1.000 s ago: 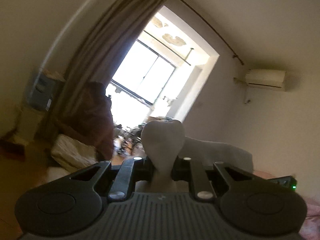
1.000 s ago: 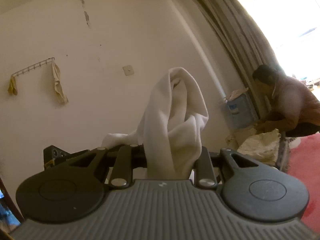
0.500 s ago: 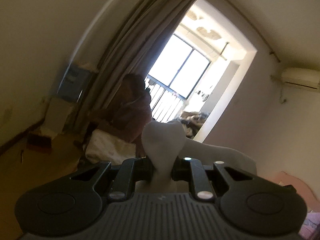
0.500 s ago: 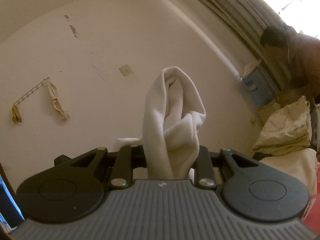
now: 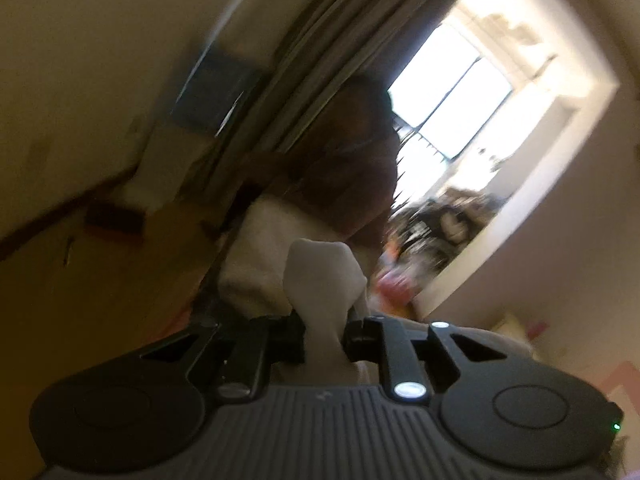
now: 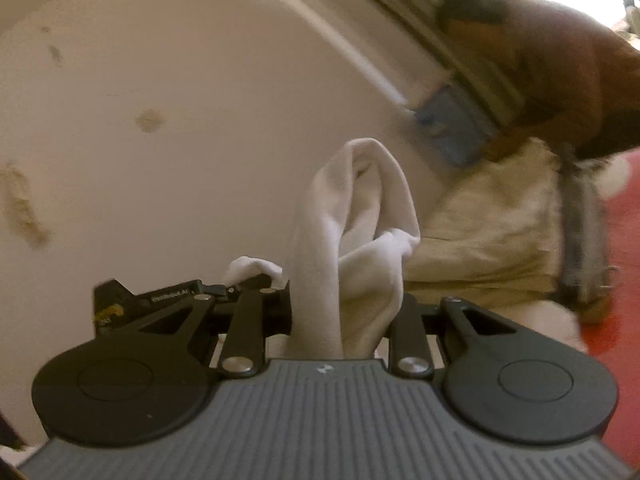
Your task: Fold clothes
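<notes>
Left gripper (image 5: 325,330): my jaws stand only a narrow way apart and pinch a bunch of the white garment (image 5: 322,280). They have just been opening a little, yet the cloth is between them and rises in a rounded lump above them.
Right gripper (image 6: 342,312): narrow too, closed on a taller fold of the same white garment (image 6: 356,232), which stands up in a loop and drapes over to the right.
Garment between my hands: in the right wrist view a further bit of white cloth (image 6: 252,268) shows at the left, at the tip of my other gripper (image 6: 160,296), whose dark body sits just beyond my left finger.
Where the garment is: held up in both my grippers; whether any part of it rests on something I cannot tell.
Surface: a red surface (image 6: 624,220) at the right edge of the right wrist view, with a pile of cream fabric (image 6: 492,232) beside it.
Room: a pale wall (image 6: 180,80) with stains, a long curtain (image 5: 304,64), and a bright window (image 5: 452,92).
Person: someone in a brown top (image 6: 560,68) bends over the cream pile near the curtain.
Sharpness: both views are blurred, the left one dark as well.
</notes>
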A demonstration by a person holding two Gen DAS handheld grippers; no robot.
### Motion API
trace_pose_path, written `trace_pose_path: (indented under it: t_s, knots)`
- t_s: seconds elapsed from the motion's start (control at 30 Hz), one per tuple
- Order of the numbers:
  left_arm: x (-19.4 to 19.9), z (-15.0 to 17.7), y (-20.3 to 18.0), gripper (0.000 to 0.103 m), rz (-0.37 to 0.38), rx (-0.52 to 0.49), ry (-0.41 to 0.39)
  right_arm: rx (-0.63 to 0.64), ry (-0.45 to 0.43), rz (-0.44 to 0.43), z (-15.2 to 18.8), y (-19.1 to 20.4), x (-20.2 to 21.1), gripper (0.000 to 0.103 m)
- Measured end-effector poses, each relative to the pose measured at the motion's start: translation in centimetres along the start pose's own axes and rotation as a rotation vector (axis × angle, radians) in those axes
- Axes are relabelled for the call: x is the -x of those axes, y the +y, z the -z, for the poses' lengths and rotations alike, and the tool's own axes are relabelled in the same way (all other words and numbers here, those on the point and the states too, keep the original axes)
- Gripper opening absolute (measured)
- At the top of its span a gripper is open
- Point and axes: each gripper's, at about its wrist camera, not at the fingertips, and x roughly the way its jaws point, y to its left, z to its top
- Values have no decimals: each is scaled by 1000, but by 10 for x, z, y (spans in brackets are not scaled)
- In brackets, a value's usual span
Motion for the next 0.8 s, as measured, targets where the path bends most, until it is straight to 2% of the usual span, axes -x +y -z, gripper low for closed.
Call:
trace_pose_path:
  t_s: [0.07, 0.13, 0.17, 0.23, 0.3, 0.37, 0.4, 0.43, 0.53, 0.57, 0.6, 0.63, 0.73, 0.8]
  knots:
    - [-32, 6, 17, 26, -57, 25, 62, -25, 47, 104, 10, -35, -21, 27]
    - [-56, 13, 36, 46, -117, 77, 111, -135, 134, 189, 25, -76, -41, 32]
    - [-67, 16, 46, 47, -143, 105, 134, -200, 166, 202, 34, -94, -46, 32]
    - [-62, 16, 58, 49, -112, 179, 122, -266, 126, 140, 41, -106, -40, 33]
    - [-49, 13, 61, 50, -107, 201, 98, -272, 137, 120, 36, -102, -35, 38]
    - [-32, 10, 62, 50, -113, 197, 69, -239, 136, 139, 28, -95, -25, 44]
    - [-20, 8, 60, 50, -99, 190, 51, -220, 118, 164, 24, -91, -17, 51]
    - [-9, 6, 59, 50, -84, 182, 33, -207, 83, 188, 19, -89, -6, 55]
    - [28, 5, 43, 50, -48, 115, 11, -188, -64, 262, 5, -85, 25, 55]
    - [39, 10, 33, 50, -45, 60, 29, -149, -89, 266, 2, -76, 34, 52]
    - [51, 20, 22, 50, -46, -1, 50, -91, -97, 255, 0, -62, 40, 42]
    - [58, 30, 9, 50, -41, -63, 69, 3, -69, 216, 1, -40, 42, 36]
    - [80, 80, -20, 51, -56, -247, 126, 283, 85, 76, 22, 20, 32, 30]
    - [77, 114, -24, 50, -79, -308, 173, 400, 223, 58, 48, 35, 14, 25]
